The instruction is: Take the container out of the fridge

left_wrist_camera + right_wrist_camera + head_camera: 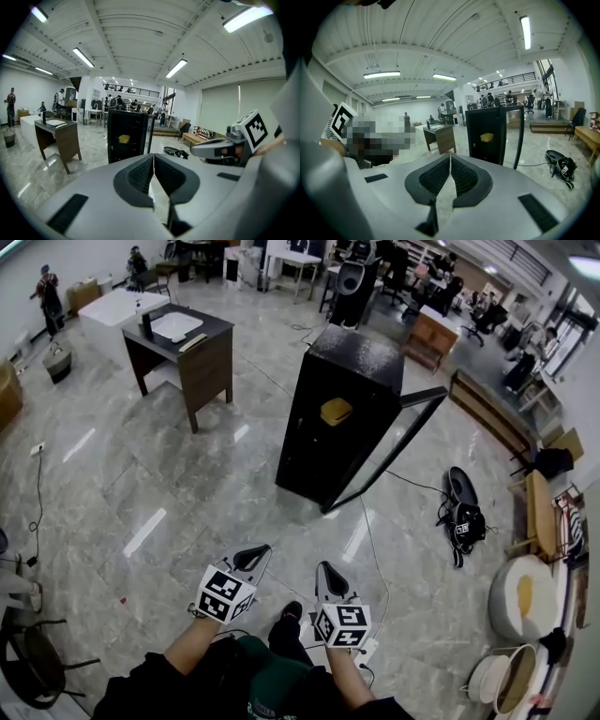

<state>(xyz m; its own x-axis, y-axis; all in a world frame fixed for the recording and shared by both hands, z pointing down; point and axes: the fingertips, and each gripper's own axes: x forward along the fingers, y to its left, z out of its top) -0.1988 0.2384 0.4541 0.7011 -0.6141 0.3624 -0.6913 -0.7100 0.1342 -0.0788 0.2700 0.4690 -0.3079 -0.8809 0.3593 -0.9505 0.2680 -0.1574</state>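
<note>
A tall black fridge [339, 418] stands on the marble floor ahead, its glass door [394, 448] swung open to the right. Inside on a shelf sits a yellow container [336, 411], also seen as the yellow container [124, 138] in the left gripper view and the yellow container [486, 137] in the right gripper view. My left gripper [255, 554] and right gripper [325, 570] hover side by side well short of the fridge, both shut and empty. In their own views the left gripper [153, 157] and right gripper [450, 157] have their pads together.
A dark wooden desk [183, 352] stands to the left of the fridge. A black cable [375, 549] runs over the floor from the fridge toward my feet. A black bag [464, 517] lies to the right, with round stools [525, 596] and benches beyond. People stand far off.
</note>
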